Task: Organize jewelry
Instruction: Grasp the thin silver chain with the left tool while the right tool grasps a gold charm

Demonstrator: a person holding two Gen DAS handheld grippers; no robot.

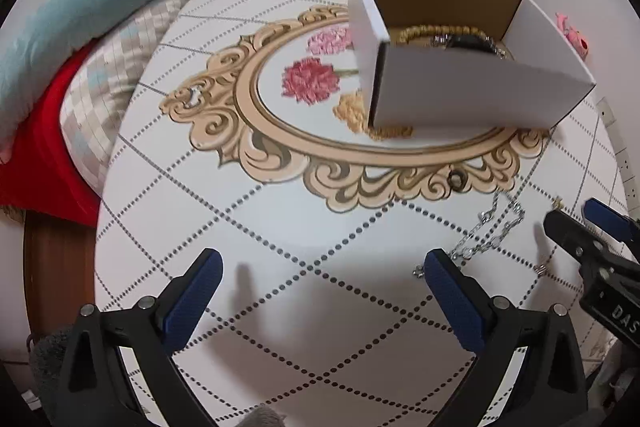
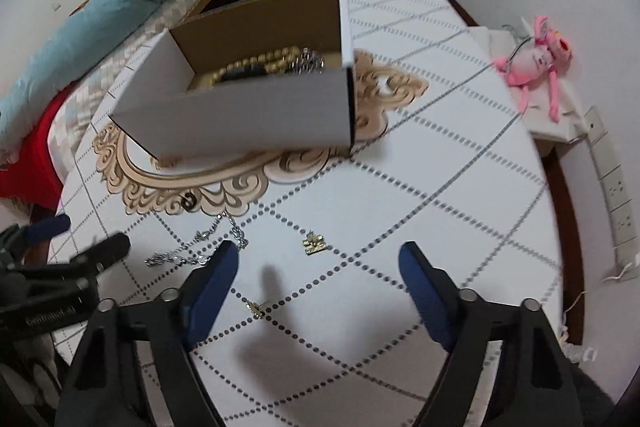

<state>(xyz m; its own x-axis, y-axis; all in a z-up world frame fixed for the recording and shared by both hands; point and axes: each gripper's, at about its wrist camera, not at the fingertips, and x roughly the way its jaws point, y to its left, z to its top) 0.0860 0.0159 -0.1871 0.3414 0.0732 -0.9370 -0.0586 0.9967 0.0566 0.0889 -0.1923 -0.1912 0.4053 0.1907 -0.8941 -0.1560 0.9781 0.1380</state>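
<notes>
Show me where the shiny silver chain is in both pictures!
Left wrist view: the silver metal chain lies lower right, just past the left gripper's right finger.
Right wrist view: it lies lower left, by the right gripper's left finger.
Shared landmark: the white cardboard box.

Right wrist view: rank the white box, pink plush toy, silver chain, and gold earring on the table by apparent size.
1. White box, by far the largest.
2. Pink plush toy, though it sits farther off.
3. Silver chain, spread out.
4. Gold earring, smallest.
</notes>
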